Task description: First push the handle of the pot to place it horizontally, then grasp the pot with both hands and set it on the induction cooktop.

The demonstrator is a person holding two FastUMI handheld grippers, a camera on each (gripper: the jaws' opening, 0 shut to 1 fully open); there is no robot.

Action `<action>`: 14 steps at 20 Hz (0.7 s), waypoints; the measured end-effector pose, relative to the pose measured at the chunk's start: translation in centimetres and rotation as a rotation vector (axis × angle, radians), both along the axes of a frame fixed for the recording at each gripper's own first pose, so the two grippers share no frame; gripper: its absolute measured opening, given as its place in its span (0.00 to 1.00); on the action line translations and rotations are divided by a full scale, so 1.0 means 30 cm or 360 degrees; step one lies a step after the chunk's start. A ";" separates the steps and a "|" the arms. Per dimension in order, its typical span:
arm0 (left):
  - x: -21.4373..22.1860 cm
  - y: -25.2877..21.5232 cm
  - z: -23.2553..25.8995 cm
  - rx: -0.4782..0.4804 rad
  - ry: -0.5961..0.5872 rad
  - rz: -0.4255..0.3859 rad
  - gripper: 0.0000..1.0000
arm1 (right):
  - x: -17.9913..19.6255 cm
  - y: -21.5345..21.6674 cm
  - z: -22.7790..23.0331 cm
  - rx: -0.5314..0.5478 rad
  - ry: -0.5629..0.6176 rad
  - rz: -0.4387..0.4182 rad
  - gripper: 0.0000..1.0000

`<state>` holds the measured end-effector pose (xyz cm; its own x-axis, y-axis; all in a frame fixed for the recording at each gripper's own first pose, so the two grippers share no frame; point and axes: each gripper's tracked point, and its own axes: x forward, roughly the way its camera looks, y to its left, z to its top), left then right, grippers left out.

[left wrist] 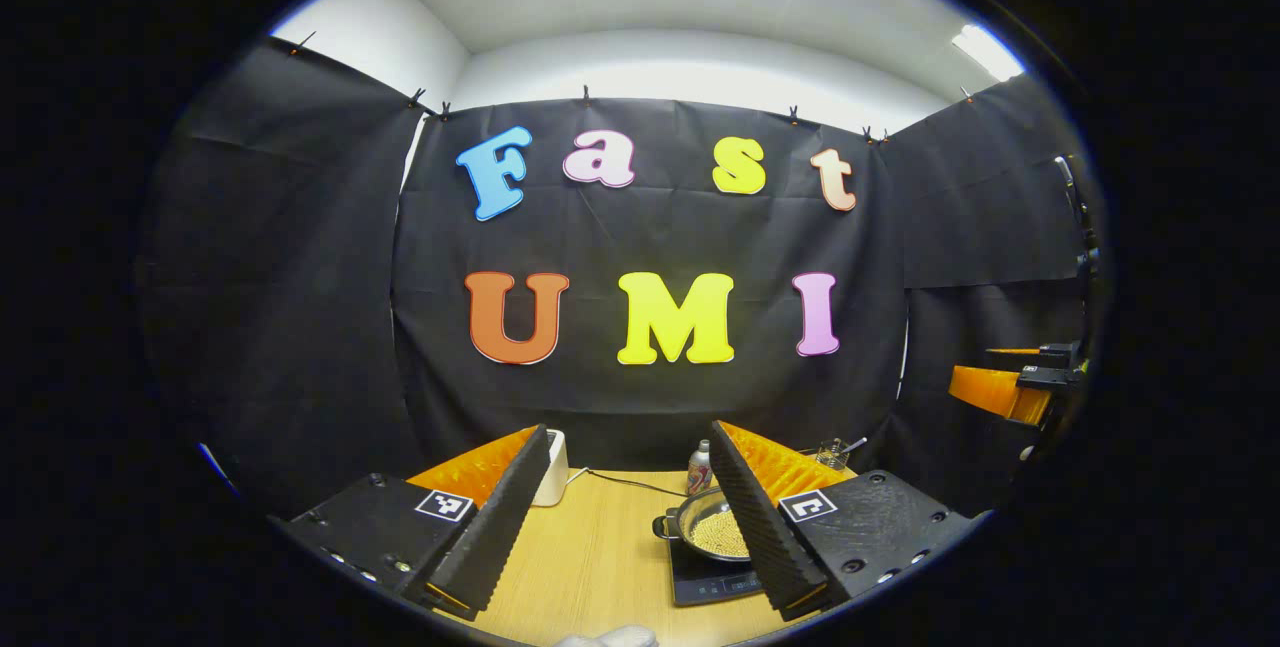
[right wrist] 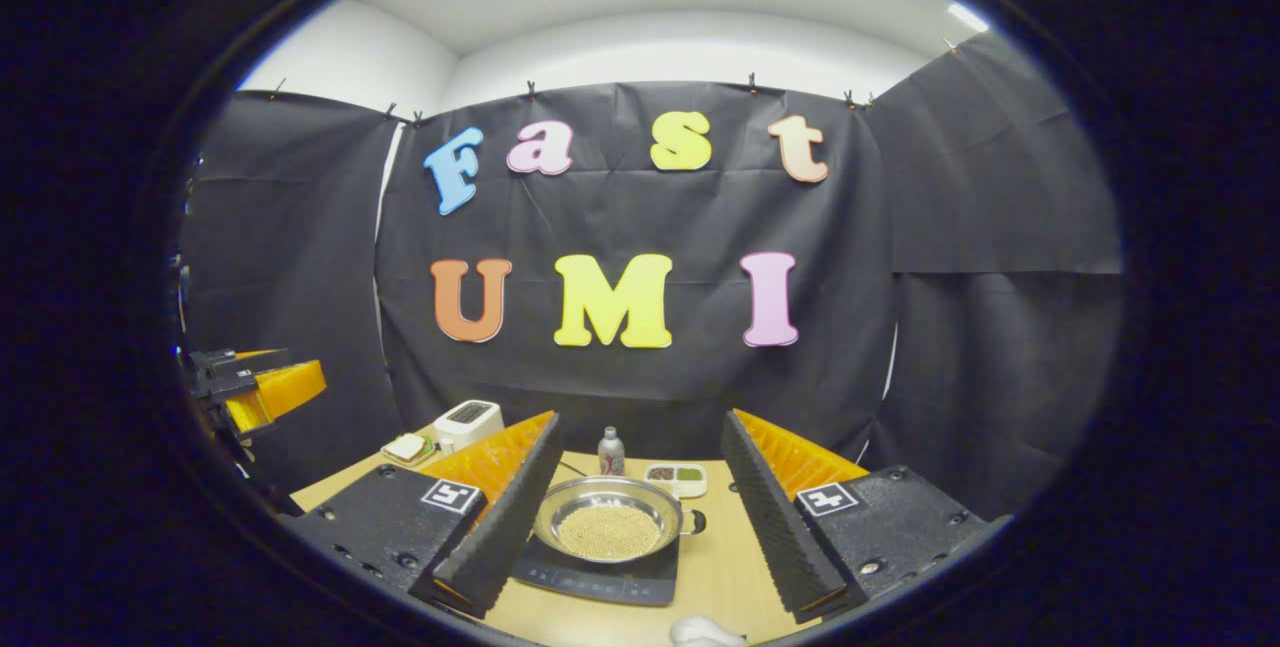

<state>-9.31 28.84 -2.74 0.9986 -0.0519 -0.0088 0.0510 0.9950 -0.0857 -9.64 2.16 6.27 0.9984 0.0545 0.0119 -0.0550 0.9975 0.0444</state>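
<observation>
Pot (right wrist: 608,522) on induction cooktop (right wrist: 600,577), beyond both jaws, spread apart, touching nothing.

Left gripper (left wrist: 622,517): two long wedge-shaped fingers with finely ribbed inner faces, each mounted on a flat, textured black plate. Each plate carries a small square black-and-white marker near the finger's base and several round recessed screws along its outer edge. Right gripper (right wrist: 640,507): the same build, with ribbed fingers, marker squares and screw-studded plates. A pale rounded form at the bottom edge of each view is possibly a gloved hand (right wrist: 705,631).
</observation>
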 end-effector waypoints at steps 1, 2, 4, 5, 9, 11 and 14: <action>-0.029 -0.036 0.004 -0.0013 0.0000 -0.0009 0.95 | -0.033 -0.034 -0.008 -0.0002 -0.0001 -0.0010 1.00; -0.063 -0.080 0.000 -0.0040 0.0015 -0.0026 0.95 | -0.067 -0.061 -0.027 -0.0007 0.0007 -0.0003 1.00; -0.139 -0.170 -0.009 -0.0097 0.0052 -0.0054 0.95 | -0.134 -0.111 -0.044 -0.0012 0.0006 0.0006 1.00; -0.176 -0.186 -0.006 -0.0098 0.0050 -0.0048 0.95 | -0.165 -0.141 -0.051 -0.0014 0.0002 0.0004 1.00; -0.287 -0.235 0.002 -0.0037 0.0050 0.0002 0.95 | -0.258 -0.256 -0.068 -0.0029 -0.0042 -0.0045 1.00; -0.329 -0.243 0.001 -0.0015 0.0057 0.0028 0.95 | -0.289 -0.278 -0.085 -0.0016 -0.0050 -0.0048 1.00; -0.378 -0.239 -0.002 0.0008 0.0054 0.0068 0.95 | -0.312 -0.299 -0.112 0.0009 -0.0042 -0.0044 1.00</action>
